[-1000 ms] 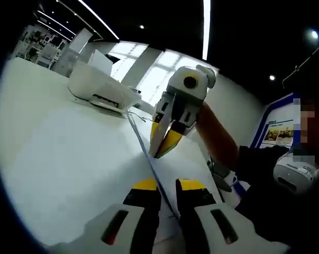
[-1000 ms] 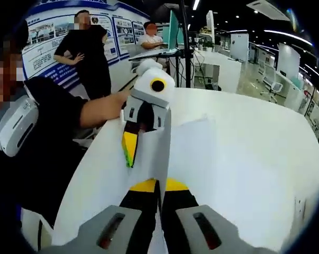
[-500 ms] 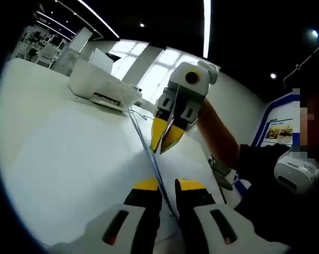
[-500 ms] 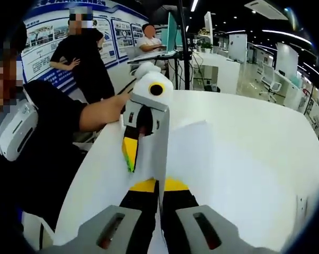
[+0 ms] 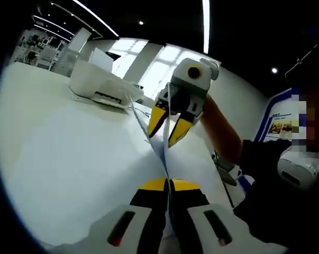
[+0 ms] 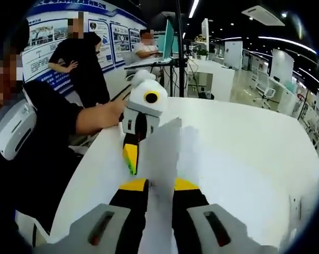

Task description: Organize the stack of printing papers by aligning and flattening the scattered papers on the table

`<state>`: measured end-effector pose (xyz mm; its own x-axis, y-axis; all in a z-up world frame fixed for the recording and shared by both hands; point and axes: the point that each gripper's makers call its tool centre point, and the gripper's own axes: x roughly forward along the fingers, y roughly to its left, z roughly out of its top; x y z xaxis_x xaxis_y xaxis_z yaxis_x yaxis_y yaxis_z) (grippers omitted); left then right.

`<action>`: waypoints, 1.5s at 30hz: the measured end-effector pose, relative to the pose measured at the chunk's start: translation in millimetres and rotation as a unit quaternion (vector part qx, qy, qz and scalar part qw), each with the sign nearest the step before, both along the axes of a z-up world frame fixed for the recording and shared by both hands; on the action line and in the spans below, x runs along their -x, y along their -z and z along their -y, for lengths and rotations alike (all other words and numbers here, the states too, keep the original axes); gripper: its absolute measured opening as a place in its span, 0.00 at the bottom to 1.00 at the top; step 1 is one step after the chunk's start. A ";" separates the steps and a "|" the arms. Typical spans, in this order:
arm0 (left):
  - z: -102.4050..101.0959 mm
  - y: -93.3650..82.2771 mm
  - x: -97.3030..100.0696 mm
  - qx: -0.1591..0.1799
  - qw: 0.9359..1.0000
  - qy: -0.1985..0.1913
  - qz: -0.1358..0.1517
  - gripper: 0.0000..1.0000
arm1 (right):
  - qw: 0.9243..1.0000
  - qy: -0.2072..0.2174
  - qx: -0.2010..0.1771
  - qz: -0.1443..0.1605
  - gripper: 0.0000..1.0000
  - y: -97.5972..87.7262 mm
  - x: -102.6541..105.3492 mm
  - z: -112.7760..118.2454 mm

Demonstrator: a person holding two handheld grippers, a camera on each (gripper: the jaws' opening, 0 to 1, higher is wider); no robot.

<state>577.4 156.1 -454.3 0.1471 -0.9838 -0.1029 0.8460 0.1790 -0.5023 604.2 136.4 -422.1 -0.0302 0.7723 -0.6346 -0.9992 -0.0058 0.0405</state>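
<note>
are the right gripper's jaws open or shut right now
Open. The right gripper has its yellow tips spread either side of the paper stack, which stands on edge.

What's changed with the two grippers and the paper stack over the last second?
The right gripper has opened its jaws around the papers, which it pinched before. The left gripper has closed tighter on the papers' edge. The stack still stands on edge between them; the printer and table are unchanged.

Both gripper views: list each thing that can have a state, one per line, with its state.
Left tongs: shut on the paper stack.
Right tongs: open, jaws either side of the paper stack.
Paper stack: held upright on edge above the table.
Printer: sitting on the table, paper standing in its rear tray.
</note>
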 end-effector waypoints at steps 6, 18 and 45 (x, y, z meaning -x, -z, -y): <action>-0.8 -3.0 0.3 0.008 1.000 0.003 -0.002 0.06 | 0.996 0.059 -0.046 0.038 0.28 -28.7 -21.6 22.9; -1.0 -3.3 0.3 0.012 1.000 0.003 -0.005 0.06 | 0.984 0.146 -0.078 0.069 0.40 -49.9 -25.4 93.5; 0.1 -3.9 2.6 0.014 1.000 0.005 -0.008 0.06 | 0.952 0.283 -0.104 0.056 0.48 -37.0 4.8 205.5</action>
